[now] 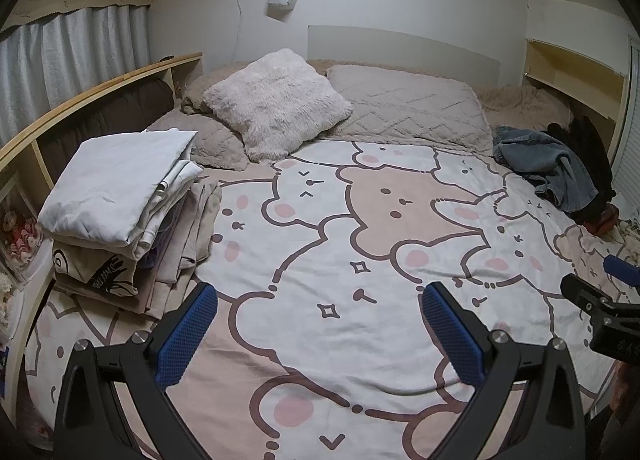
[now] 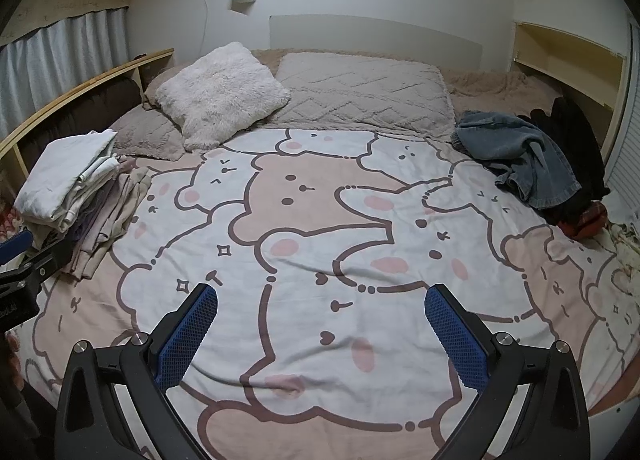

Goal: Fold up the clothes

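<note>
Both the left claw (image 1: 320, 320) and the right claw (image 2: 321, 322) hover spread wide and empty over the bed's bear-print blanket (image 2: 320, 219), whose broad middle lies bare, giving ample room for laying out a garment. To the left sits the folded stack (image 1: 120, 203), close to the wooden rail (image 1: 100, 87); a careless sweep there could topple it. Far right, the unfolded denim garment (image 2: 520, 151) lies tangled with dark clothes (image 2: 576, 131) near the bed's edge, so one pull may drag several along or off.

Two wrist fisheyes, side by side, low over the bed (image 1: 340, 244)

Both face the headboard (image 2: 372, 35) — left view nearer the folded stack (image 1: 116, 195), right view nearer the jeans (image 2: 516, 151); both share the bedspread.
</note>
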Motion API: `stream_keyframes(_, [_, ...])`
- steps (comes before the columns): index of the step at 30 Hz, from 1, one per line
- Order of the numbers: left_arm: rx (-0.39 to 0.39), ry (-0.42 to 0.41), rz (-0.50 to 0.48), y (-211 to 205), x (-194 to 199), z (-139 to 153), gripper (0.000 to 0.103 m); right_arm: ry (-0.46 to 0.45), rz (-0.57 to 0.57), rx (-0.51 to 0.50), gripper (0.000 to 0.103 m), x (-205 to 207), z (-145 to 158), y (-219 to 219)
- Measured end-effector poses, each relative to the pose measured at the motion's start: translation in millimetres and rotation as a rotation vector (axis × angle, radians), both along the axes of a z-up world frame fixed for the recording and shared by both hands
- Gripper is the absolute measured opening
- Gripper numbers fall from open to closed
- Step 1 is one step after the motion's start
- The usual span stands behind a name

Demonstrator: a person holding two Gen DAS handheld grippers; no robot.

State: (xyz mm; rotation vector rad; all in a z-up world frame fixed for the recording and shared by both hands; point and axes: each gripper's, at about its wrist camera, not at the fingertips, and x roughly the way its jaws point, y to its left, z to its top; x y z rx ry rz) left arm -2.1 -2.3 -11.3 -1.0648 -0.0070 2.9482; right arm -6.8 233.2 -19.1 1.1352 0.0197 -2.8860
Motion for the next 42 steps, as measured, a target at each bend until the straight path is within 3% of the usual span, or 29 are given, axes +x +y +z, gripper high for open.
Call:
stream_keyframes(12, [-0.011,-0.021,-0.010,-2,-1,-8,0.103,-0.041,-0.001,0.013,0.103,-6,-11,-3])
stream_keyframes(20, [-0.006,-0.044,-0.022,-4,-4,-14,0.103,-0.095,-0.013,0.045,0.103,-9,-35,1])
stream_keyframes(27, [-0.009,-0.050,-0.041,0,-9,-19,0.103,-0.249,0.025,0.017,0.103,-20,-64,20])
stream_keyframes(32, [0.006,-0.074,-0.045,5,-20,-23,0.103,-0.358,-0.030,0.021,0.103,-42,-79,68])
stream_keyframes(36, [-0.004,-0.103,-0.040,12,-31,-29,0.103,-0.403,-0.153,0.066,0.103,-67,-90,122])
stream_keyframes(39, [-0.005,-0.128,-0.021,16,-41,-37,0.103,-0.415,-0.258,0.100,0.103,-88,-101,173])
stream_keyframes(42, [-0.006,-0.152,-0.009,22,-52,-45,0.103,-0.370,-0.373,0.150,0.103,-106,-109,228])
